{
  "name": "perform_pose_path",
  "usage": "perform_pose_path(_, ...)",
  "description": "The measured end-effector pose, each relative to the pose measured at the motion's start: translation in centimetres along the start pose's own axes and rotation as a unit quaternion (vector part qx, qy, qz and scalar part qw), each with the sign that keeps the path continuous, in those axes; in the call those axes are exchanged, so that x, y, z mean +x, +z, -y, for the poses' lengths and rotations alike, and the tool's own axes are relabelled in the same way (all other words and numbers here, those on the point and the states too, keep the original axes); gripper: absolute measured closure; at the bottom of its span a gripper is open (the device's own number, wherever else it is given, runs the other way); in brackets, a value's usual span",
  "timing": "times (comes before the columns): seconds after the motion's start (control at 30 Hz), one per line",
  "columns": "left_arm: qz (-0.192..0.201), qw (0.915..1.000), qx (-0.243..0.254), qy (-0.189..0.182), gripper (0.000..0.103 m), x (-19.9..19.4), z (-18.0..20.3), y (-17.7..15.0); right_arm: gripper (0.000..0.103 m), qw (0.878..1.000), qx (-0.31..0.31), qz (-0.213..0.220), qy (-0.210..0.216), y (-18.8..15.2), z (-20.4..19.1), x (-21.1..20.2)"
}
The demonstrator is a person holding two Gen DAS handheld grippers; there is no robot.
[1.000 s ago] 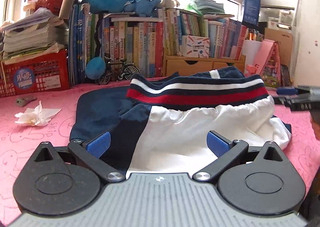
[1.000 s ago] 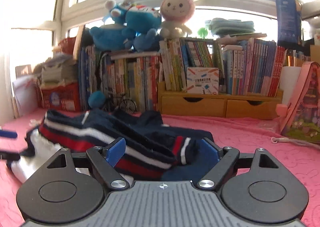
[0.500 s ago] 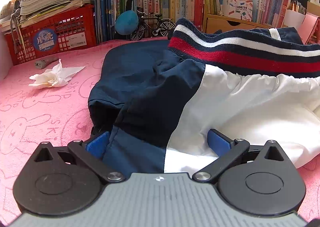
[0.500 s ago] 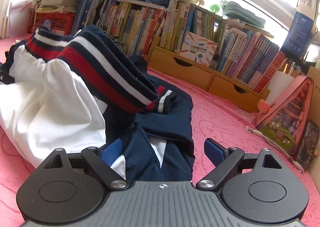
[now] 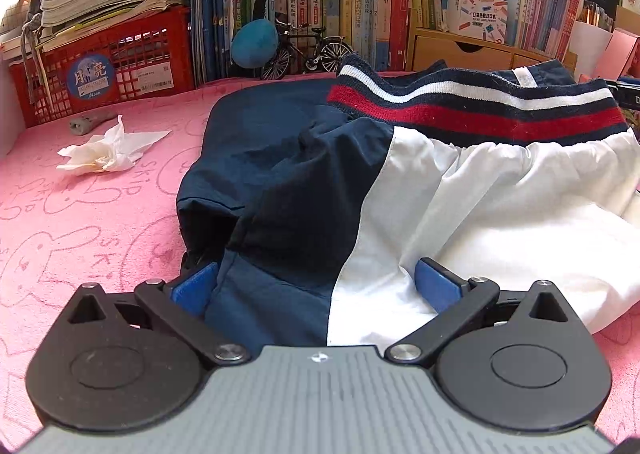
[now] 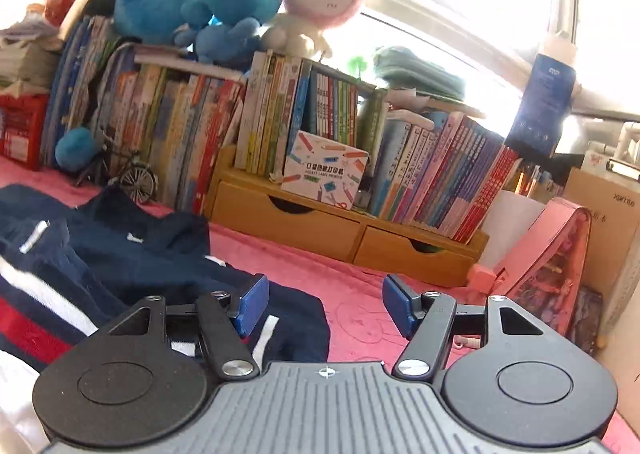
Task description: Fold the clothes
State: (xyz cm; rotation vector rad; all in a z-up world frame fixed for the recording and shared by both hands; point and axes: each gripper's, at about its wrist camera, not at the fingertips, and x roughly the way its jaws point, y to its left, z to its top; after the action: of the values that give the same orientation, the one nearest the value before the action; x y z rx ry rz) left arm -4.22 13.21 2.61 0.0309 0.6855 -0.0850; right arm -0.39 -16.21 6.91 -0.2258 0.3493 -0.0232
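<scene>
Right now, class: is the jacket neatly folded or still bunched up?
Bunched up: the jacket lies rumpled on the pink cloth, striped hem humped up.

Both grippers look like the same build. On the left gripper (image 5: pixel 316 280) there's a grey ribbed plate across the bottom with a tiny crosshair mark at the middle of its top edge, and a big black round housing on each side, each with a raised circle on it. Those housings run up into points with triangular cutouts. Black link arms go from shiny silver pivot screws out to the fingers, with smaller screws at the outer joints. The pads (image 5: pixel 434 284) are flat blue blocks. The right gripper (image 6: pixel 324 308) has the same grey ribbed plate, crosshair mark, black discs, silver screws and blue pads (image 6: pixel 252 304).
</scene>
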Motion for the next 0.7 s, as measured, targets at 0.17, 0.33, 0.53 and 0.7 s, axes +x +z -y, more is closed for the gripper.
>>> perform_pose_path(0.17, 0.0, 1.0, -0.001, 0.0, 0.0, 0.0, 0.0, 0.0, 0.031, 0.984, 0.06, -0.075, 0.147, -1.8, 2.3, -0.7)
perform_pose_path(0.33, 0.0, 1.0, -0.001, 0.0, 0.0, 0.1, -0.1, 0.1, 0.031, 0.973, 0.023, -0.106, 0.202, -3.0, 0.4, -1.3)
perform_pose_path(0.53, 0.0, 1.0, -0.001, 0.0, 0.0, 0.0, -0.1, 0.1, 0.031, 0.988, -0.118, -0.024, 0.1, -2.8, -5.5, -0.6)
perform_pose_path(0.7, 0.0, 1.0, -0.001, 0.0, 0.0, 0.0, -0.2, 0.1, 0.014, 0.964, -0.206, 0.12, -0.121, -4.8, -7.6, -2.4)
